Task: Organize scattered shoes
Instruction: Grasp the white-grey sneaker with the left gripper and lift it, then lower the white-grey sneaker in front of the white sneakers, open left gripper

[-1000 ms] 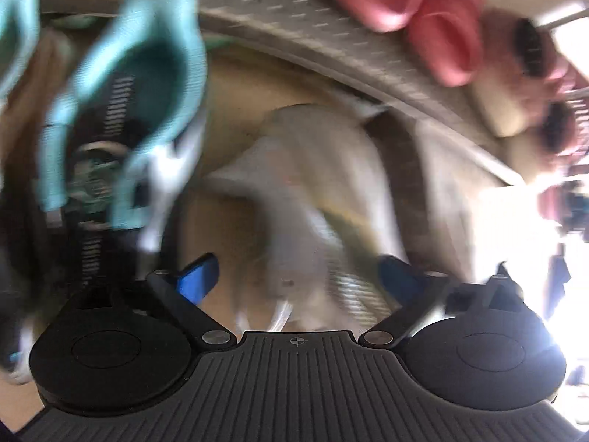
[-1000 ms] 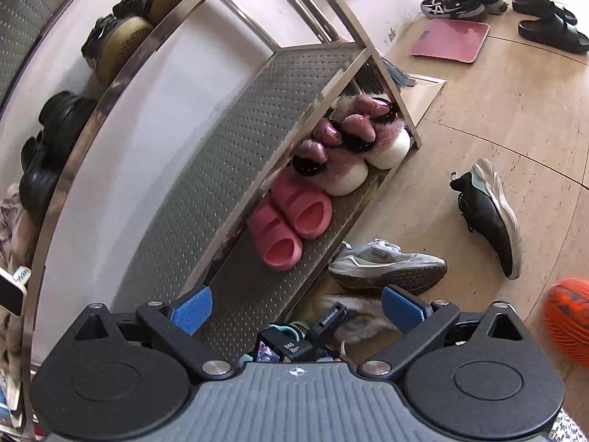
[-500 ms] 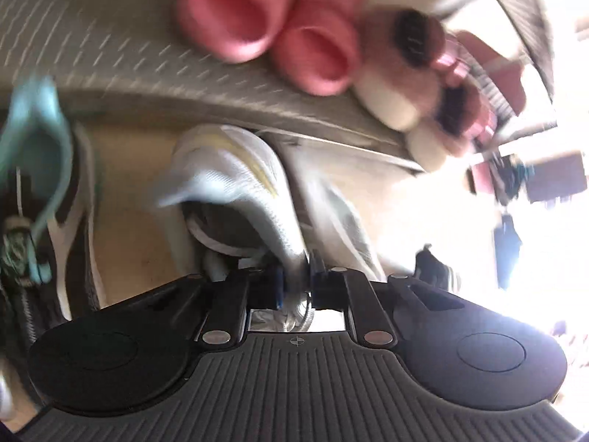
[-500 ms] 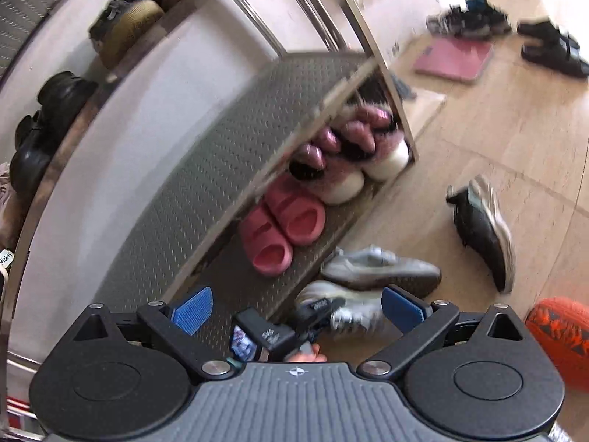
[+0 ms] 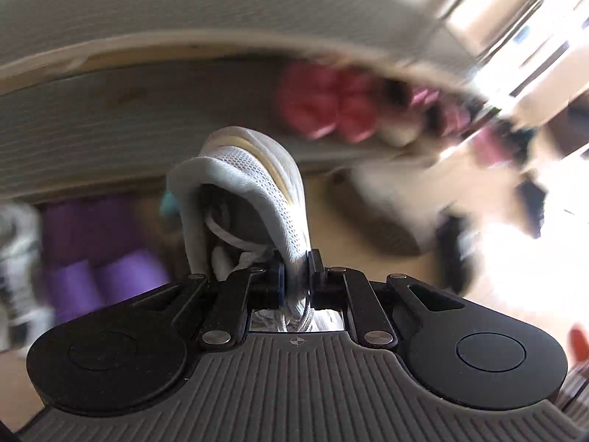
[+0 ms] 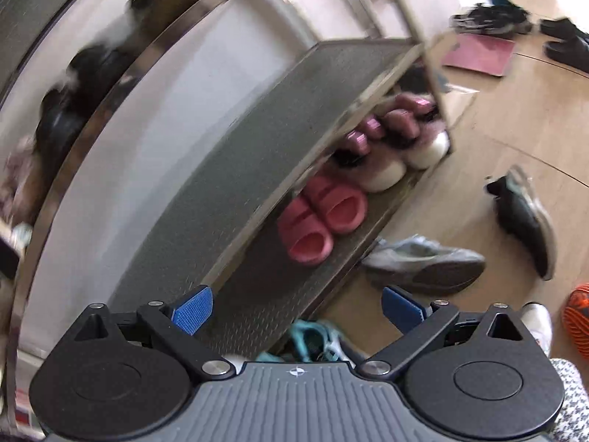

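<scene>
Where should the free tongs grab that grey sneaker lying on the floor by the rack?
Pinch the collar rim of the grey sneaker, coming from above with the open right tongs. It sits upright on its sole, opening upward, so the thin rim fits between the pads.

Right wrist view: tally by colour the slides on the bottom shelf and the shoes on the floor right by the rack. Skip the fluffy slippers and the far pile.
Pink slides: 2
Grey sneaker: 1
Black sneaker: 1
Teal shoe: 1 in sight, mostly hidden
Total: 5
</scene>
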`<state>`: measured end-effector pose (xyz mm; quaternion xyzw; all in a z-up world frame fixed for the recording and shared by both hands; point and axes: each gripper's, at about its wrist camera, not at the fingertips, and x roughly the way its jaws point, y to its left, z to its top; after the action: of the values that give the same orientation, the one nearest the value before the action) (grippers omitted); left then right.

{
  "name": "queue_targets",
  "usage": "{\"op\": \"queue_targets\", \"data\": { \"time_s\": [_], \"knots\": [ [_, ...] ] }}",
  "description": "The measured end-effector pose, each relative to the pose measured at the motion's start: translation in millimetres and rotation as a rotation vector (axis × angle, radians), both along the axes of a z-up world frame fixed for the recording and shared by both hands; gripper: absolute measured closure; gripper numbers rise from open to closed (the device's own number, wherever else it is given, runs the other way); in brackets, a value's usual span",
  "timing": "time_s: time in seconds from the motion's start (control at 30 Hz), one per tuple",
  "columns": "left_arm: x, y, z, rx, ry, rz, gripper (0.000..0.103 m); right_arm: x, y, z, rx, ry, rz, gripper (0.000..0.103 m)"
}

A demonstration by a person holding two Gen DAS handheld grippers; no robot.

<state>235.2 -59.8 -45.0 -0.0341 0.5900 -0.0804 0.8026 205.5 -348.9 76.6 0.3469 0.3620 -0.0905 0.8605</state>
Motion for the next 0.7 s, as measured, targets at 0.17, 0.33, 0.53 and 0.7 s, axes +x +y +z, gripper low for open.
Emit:
{"op": "queue_targets", "data": {
  "time_s": [0.17, 0.33, 0.53, 0.7],
  "knots": [
    [-57, 75, 3, 0.182, 0.041, 0.006, 0.092, 4, 28, -12, -0.048, 0.042, 0.093, 0.003],
    [-73, 88, -75, 0.329, 0.177, -0.051, 0.089, 8, 25, -21, -0.074, 0.083, 0.058, 0.003],
    [-81, 95, -135, 0.55, 0.319, -0.126, 0.037, 20, 35, -26, -0.126, 0.118, 0.108, 0.003],
    [-65, 87, -72, 0.358, 0.199, -0.071, 0.036, 23, 36, -22, -0.07, 0.105, 0.145, 0.003]
  ]
}}
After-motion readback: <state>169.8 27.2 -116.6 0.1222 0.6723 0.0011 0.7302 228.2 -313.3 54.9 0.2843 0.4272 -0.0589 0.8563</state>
